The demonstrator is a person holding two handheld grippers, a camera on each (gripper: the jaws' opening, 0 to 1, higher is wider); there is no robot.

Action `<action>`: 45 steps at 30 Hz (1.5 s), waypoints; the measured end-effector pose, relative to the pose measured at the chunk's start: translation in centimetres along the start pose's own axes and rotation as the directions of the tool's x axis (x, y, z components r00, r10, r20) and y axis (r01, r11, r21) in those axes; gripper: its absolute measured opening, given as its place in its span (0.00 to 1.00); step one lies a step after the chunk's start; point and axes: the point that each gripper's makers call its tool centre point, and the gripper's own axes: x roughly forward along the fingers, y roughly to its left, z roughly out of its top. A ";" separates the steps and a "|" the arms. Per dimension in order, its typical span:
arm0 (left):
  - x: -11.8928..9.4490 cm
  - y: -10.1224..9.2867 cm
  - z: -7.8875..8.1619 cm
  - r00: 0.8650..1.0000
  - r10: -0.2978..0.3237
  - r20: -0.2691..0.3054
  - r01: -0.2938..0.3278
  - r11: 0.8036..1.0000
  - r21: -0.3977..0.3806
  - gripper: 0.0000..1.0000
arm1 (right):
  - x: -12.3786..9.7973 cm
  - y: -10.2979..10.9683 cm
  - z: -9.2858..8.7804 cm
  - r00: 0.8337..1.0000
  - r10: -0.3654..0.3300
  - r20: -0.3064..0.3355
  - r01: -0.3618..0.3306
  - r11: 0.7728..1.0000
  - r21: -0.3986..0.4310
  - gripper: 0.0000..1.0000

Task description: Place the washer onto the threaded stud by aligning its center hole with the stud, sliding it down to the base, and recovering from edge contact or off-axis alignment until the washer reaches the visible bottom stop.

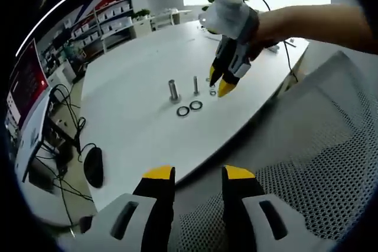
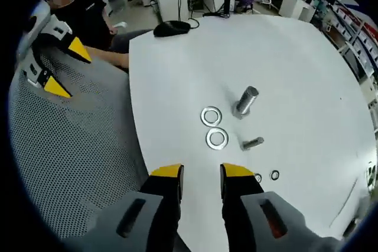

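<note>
Two large washers point(image 1: 183, 111) point(image 1: 196, 105) lie flat on the white table point(image 1: 130, 128), in front of a thick threaded stud point(image 1: 173, 90) and a thin stud point(image 1: 195, 85), both upright. My right gripper point(image 1: 219, 82), held by a gloved hand, hovers just right of the thin stud, open and holding nothing. From the right gripper view, the washers point(image 2: 211, 115) point(image 2: 217, 138) lie just ahead of the right gripper point(image 2: 202, 172), with the thick stud point(image 2: 245, 101) and thin stud point(image 2: 253, 143) beyond. My left gripper point(image 1: 198, 173) is open and sits off the table's edge.
Two small washers point(image 2: 274, 174) point(image 2: 257, 177) lie beside the right jaw. A grey mesh chair point(image 2: 77, 146) stands against the table edge, with the left gripper point(image 2: 68, 68) above it. A black mouse point(image 2: 171, 28) rests at the far end. A person in black point(image 2: 88, 10) sits beyond.
</note>
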 end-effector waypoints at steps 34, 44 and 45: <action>-0.1 -0.3 0.7 1.000 0.003 0.025 -0.004 1.000 0.017 0.28 | 5.1 -1.4 0.7 0.975 -0.015 -0.220 -0.001 0.997 -0.073 0.35; -0.1 -0.2 0.7 1.000 0.005 0.031 -0.005 1.000 0.020 0.28 | 5.3 -1.2 0.6 0.971 -0.011 -0.240 -0.011 0.996 -0.090 0.34; -0.1 -0.2 0.7 1.000 0.005 0.031 -0.005 1.000 0.020 0.28 | 5.3 -1.2 0.6 0.971 -0.010 -0.239 -0.012 0.996 -0.093 0.33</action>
